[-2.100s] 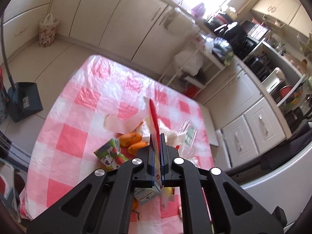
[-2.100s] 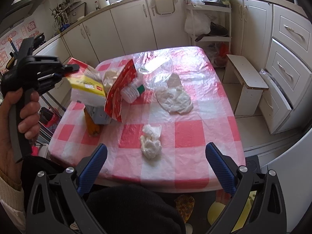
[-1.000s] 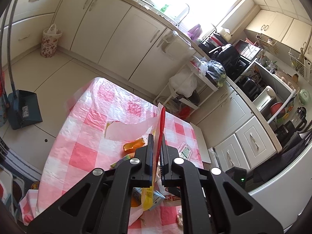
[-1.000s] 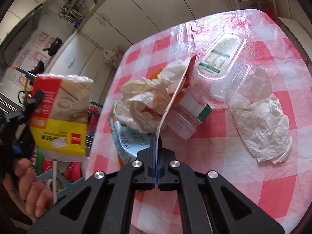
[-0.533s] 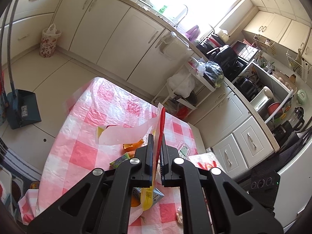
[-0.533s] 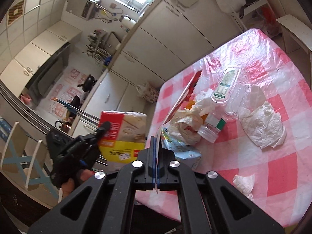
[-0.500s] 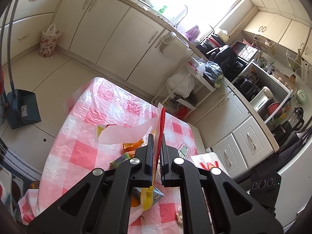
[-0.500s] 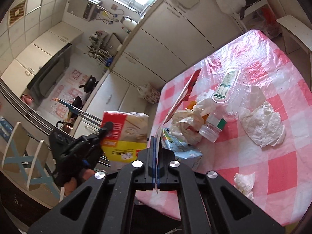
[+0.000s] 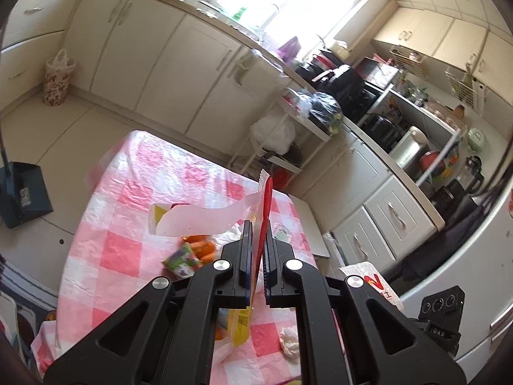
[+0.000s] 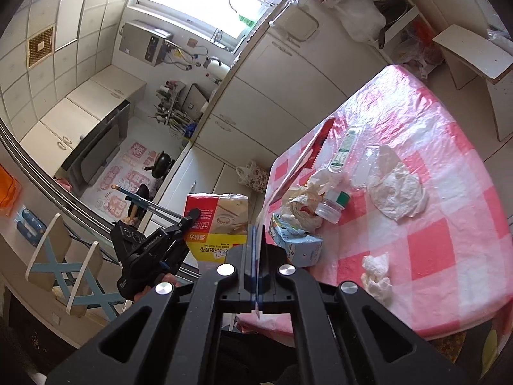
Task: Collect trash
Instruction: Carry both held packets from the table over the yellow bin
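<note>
Finds a table draped in a pink-and-white checked plastic cloth (image 10: 449, 192), standing in a kitchen with cream cabinets.

Finds a large red, yellow and white plastic packaging bag (image 10: 218, 224) held up at the near edge of that table, stretched between the two grippers and off the cloth. Notes its white inner face and red serrated rim in the left wrist view.

Records the left gripper (image 9: 258, 227) clamped tight on the bag's rim, fingers closed with only the thin film between the pads. Confirms the same grip from the right wrist view, on the printed red-and-yellow side.

Records the right gripper (image 10: 256, 227) likewise closed hard on a thin edge of the bag, pads pressed together on the sheet, with the red serrated rim rising away from the jaws.

Lists the trash lying on the cloth beyond the bag:
- crumpled white paper sheet (image 10: 397, 192), apart from the rest
- light-blue drink carton (image 10: 298, 243), nearest the right gripper
- flat clear plastic tray with a green-and-white label (image 10: 346, 150)
- clear plastic bottle with a green cap (image 10: 332, 203), on its side, touching crumpled pale paper
- small crumpled white tissue (image 10: 375, 276), near the table's front edge
- orange pieces (image 9: 198, 247), just beside a small green-and-purple carton (image 9: 179, 260)

Cannot tell whether any of this already sits inside the bag's mouth.
</note>
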A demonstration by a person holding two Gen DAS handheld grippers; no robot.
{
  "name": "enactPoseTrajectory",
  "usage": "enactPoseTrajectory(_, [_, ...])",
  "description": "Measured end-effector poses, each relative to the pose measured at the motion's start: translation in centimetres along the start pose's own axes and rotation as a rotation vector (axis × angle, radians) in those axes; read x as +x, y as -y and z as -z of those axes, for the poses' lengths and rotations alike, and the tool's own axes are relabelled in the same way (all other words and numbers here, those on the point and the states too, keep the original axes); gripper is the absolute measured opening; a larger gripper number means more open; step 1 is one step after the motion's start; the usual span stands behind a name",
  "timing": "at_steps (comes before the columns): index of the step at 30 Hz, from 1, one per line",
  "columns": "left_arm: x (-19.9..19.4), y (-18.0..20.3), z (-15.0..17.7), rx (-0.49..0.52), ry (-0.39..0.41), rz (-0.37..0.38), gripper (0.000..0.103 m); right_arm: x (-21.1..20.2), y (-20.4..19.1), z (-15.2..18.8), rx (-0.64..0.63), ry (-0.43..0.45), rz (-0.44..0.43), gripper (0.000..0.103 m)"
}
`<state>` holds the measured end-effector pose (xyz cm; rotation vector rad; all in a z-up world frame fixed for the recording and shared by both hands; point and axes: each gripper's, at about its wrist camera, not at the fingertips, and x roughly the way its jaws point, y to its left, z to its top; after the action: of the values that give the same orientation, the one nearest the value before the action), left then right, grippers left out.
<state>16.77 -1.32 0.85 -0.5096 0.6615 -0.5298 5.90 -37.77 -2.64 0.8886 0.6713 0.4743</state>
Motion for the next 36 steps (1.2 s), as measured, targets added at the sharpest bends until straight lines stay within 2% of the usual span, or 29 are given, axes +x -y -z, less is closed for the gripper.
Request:
enactPoseTrajectory(3, [-0.3,1.2,0.5,0.023,-0.012,0.063,0.004,-1.6,0.6,0.3,-0.01,0.015,0.021,0.001])
enactPoseTrajectory(7, [-0.7,3.0,1.6,0.005,-0.05,0.172,0.004,-4.5,2.2,1.2,-0.014,0.033,0.068,0.001])
enactPoseTrajectory(13, [0.3,9.7,4.9,0.053,-0.147,0.302,0.004,-10.9,5.9,3.2,0.023,0.063,0.19,0.001])
enactPoseTrajectory(18, [2.8,15.8,8.5,0.09,-0.258,0.379,0.004,-16.4,10.7,6.3,0.121,0.084,0.334,0.001])
enactPoseTrajectory(23, [5.7,21.6,13.4,0.142,-0.39,0.407,0.004,-19.2,15.7,9.9,0.248,0.053,0.455,0.001])
enactPoseTrajectory(27, [8.4,25.1,17.5,0.163,-0.492,0.409,0.004,-19.7,20.0,12.4,0.362,0.024,0.507,0.001])
enactPoseTrajectory(34, [13.7,29.8,26.1,0.234,-0.682,0.333,0.005,-20.5,25.0,15.0,0.482,-0.008,0.557,0.002])
enactPoseTrajectory(35, [14.5,30.1,27.3,0.247,-0.709,0.311,0.005,-20.8,25.6,15.2,0.497,-0.006,0.561,0.003])
enactPoseTrajectory(36, [15.2,30.4,28.5,0.258,-0.732,0.287,0.005,-21.1,26.1,15.4,0.514,-0.005,0.571,0.014])
